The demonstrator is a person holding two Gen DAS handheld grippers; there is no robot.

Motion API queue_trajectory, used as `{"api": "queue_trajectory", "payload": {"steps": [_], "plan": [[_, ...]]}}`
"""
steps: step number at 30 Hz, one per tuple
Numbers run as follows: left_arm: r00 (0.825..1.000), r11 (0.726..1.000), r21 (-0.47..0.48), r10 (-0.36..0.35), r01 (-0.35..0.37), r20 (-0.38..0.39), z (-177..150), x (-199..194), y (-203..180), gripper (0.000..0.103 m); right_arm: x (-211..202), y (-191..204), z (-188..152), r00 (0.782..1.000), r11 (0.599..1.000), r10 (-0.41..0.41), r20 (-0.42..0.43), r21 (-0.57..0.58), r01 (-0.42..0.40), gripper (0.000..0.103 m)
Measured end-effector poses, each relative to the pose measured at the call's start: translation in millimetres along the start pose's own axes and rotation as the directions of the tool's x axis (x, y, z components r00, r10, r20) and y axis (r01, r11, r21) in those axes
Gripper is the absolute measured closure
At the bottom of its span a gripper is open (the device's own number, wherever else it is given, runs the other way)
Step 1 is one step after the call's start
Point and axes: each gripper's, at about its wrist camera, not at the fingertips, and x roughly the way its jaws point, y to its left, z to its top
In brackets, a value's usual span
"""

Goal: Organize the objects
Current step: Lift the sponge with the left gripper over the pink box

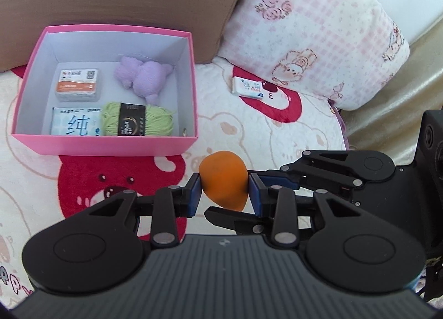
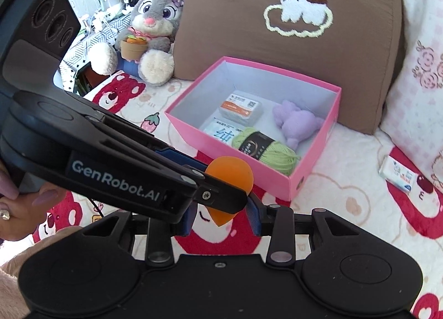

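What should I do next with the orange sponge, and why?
Probably carry the orange sponge up and over the near wall of the pink box before letting go. The left gripper pinches it, with the right gripper at its tip, and it hangs outside the box. The yarn fills the near corner, so aim past it.

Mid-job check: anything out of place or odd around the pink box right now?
Yes. One small white packet lies loose on the blanket right of the pink box, not inside it. Also odd: both claws sit at the orange sponge; the left claw pinches it while the right claw brackets its tip.
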Motion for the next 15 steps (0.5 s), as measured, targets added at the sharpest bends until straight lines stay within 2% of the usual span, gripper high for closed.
{"api": "queue_trajectory", "payload": {"steps": [7,15], "plan": [[0.999,0.998,-0.058,0.027,-0.025,0.038,12,-14,27,0.068,16,7,24,0.998,0.998,0.048,0.031,-0.030,-0.048,0.059],[0.996,0.994,-0.106,0.041,-0.033,0.083,40,-13,57,0.068,42,2,53,0.994,0.998,0.052,0.093,-0.037,-0.049,0.060]]}}
